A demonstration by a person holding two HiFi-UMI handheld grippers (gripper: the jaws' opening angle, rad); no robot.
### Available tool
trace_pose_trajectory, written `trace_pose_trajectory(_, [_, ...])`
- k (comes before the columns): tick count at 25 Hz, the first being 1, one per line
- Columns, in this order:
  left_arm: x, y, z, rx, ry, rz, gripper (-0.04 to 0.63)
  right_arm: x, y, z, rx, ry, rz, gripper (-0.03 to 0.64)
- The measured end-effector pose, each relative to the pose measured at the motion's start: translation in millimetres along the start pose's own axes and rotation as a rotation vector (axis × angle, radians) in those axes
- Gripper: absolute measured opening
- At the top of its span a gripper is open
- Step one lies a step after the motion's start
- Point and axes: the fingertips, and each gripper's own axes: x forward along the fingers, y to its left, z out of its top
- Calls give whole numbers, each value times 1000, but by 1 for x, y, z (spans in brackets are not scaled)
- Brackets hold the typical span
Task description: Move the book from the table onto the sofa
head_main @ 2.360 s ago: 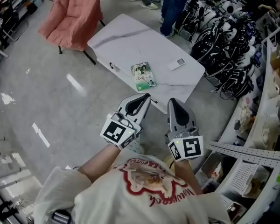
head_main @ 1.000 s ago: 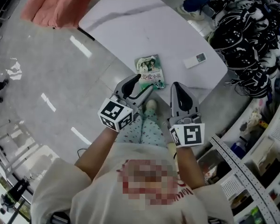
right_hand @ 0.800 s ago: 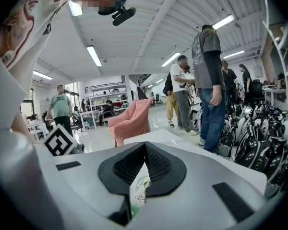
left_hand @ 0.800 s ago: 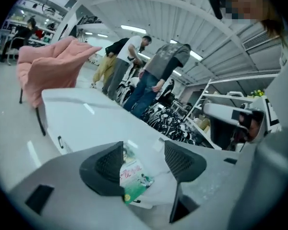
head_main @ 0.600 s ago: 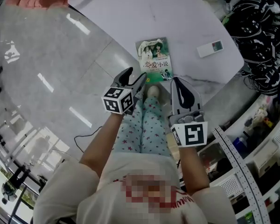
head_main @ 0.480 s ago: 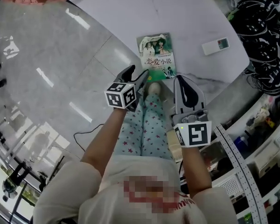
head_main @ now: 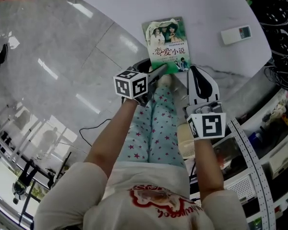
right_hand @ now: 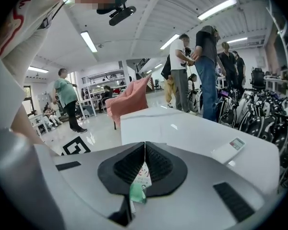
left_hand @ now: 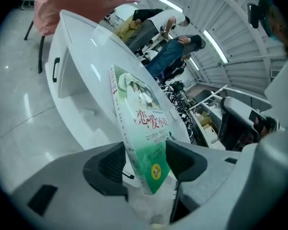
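Note:
The book, green-covered with a photo of two people, lies flat at the near edge of the white table. My left gripper is turned on its side at the book's near left corner. In the left gripper view that corner of the book sits between the jaws of the left gripper; they are opening and stand wide, not pressing on it. My right gripper hovers by the near right corner, shut. A sliver of the cover shows below its pads. The pink sofa chair stands beyond the table.
A white remote lies on the table right of the book, also seen as the remote. Several people stand beyond the table. Black gear is piled at the right, with shelving near my right arm.
Both grippers have come down to the table's near edge. The left one rolled onto its side, its jaws widened and now straddle the book's corner. The right stayed shut.

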Motion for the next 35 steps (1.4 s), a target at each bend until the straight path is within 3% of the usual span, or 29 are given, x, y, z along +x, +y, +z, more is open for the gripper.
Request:
trace_pose_trajectory(3, [1, 2, -1, 18, 26, 7, 235, 8, -1, -20, 8, 26, 8, 2])
trace_pose_trajectory(8, [-3, 3, 2, -47, 26, -35, 184, 8, 5, -48, 78, 70, 1, 13])
trace_pose_trajectory(13, [-17, 11, 2, -52, 58, -73, 160, 3, 17, -78, 165, 128, 20, 112])
trace_pose_trajectory(16, [-29, 21, 1, -31, 88, -98, 152, 7, 20, -102, 281, 178, 45, 180])
trace_pose_trajectory(18, [-35, 25, 2, -17, 110, -115, 144, 9, 28, -117, 377, 218, 87, 218])
trace_pose_trajectory(24, [-51, 40, 6, 28, 189, -167, 135, 14, 87, -148, 619, 339, 303, 229])
trace_pose_trajectory(29, [-59, 44, 7, 83, 247, -189, 135, 25, 96, -175, 705, 395, 320, 262])
trace_pose_trajectory(32, [-66, 47, 6, 93, 261, -208, 132, 41, 84, -173, 755, 360, 313, 267])
trace_pose_trajectory(35, [-67, 45, 5, 99, 261, -218, 132, 55, 84, -163, 849, 316, 383, 267])
